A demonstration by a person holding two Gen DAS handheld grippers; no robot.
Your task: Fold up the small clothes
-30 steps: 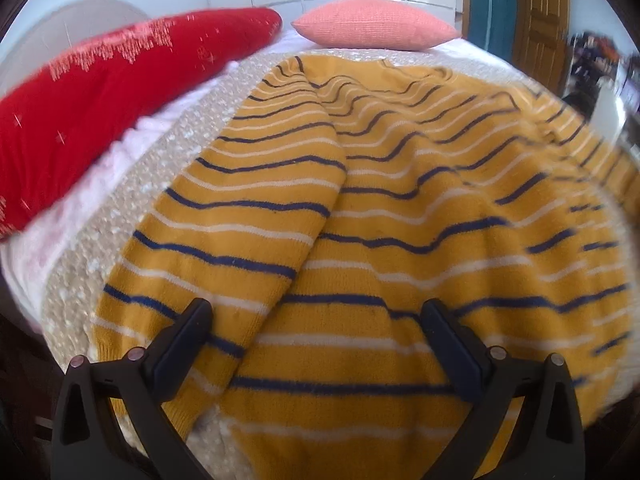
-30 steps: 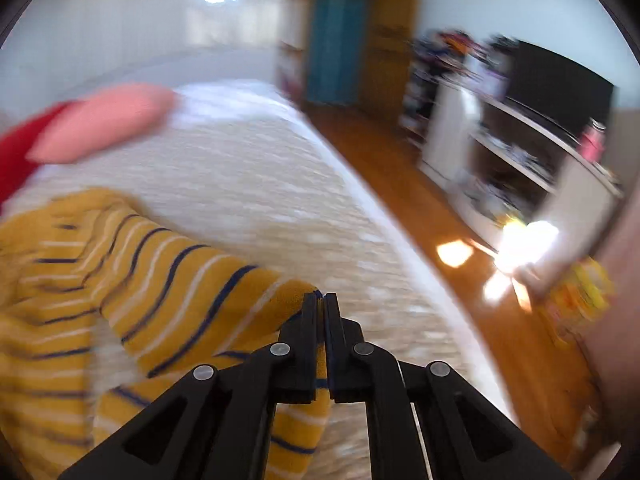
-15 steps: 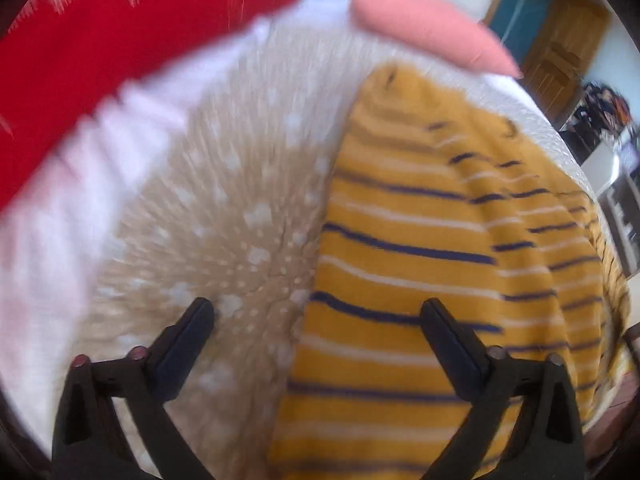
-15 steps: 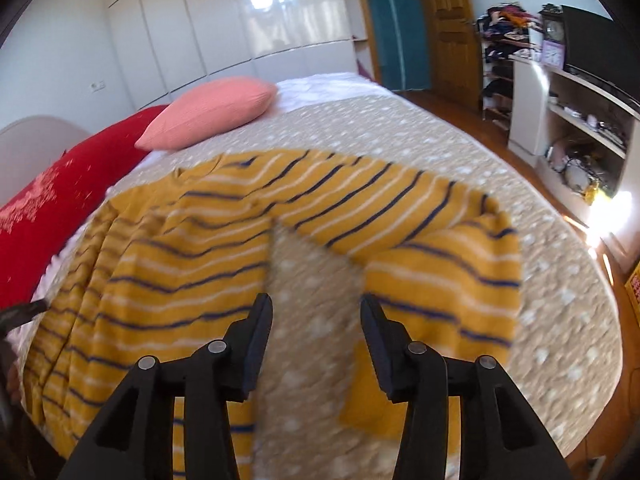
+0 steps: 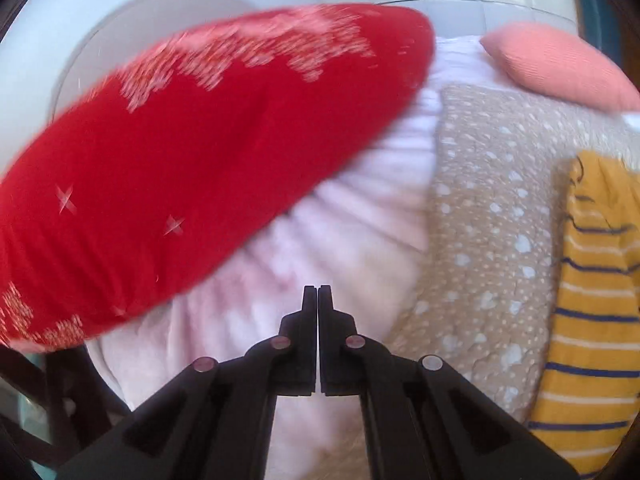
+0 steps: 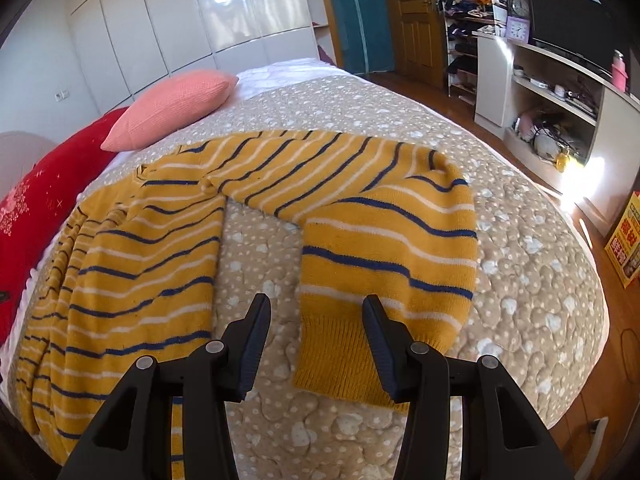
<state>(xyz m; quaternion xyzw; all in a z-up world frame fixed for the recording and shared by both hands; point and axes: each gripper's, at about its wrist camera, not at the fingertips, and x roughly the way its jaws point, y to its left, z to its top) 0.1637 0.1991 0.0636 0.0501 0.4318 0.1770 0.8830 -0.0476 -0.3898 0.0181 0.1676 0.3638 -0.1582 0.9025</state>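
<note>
A yellow sweater with navy and white stripes [image 6: 152,248] lies spread on the beige dotted bedspread [image 6: 520,280]. Its right sleeve [image 6: 384,256] is folded down, with the ribbed cuff [image 6: 336,360] toward me. My right gripper [image 6: 316,340] is open and empty, hovering just above the cuff and bare bedspread. My left gripper [image 5: 318,300] is shut on nothing, off the sweater's left side over the pink sheet [image 5: 320,240]. Only the sweater's edge [image 5: 592,320] shows at the right of the left wrist view.
A large red pillow [image 5: 180,152] and a salmon cushion [image 6: 172,108] lie at the head of the bed. The red pillow also shows in the right wrist view [image 6: 36,200]. White shelving with clutter [image 6: 552,120], a wood floor and a yellow box [image 6: 624,240] are right of the bed.
My right gripper let go of the sleeve, opened and pulled back. My left gripper swung left off the sweater toward the red pillow and shut.
</note>
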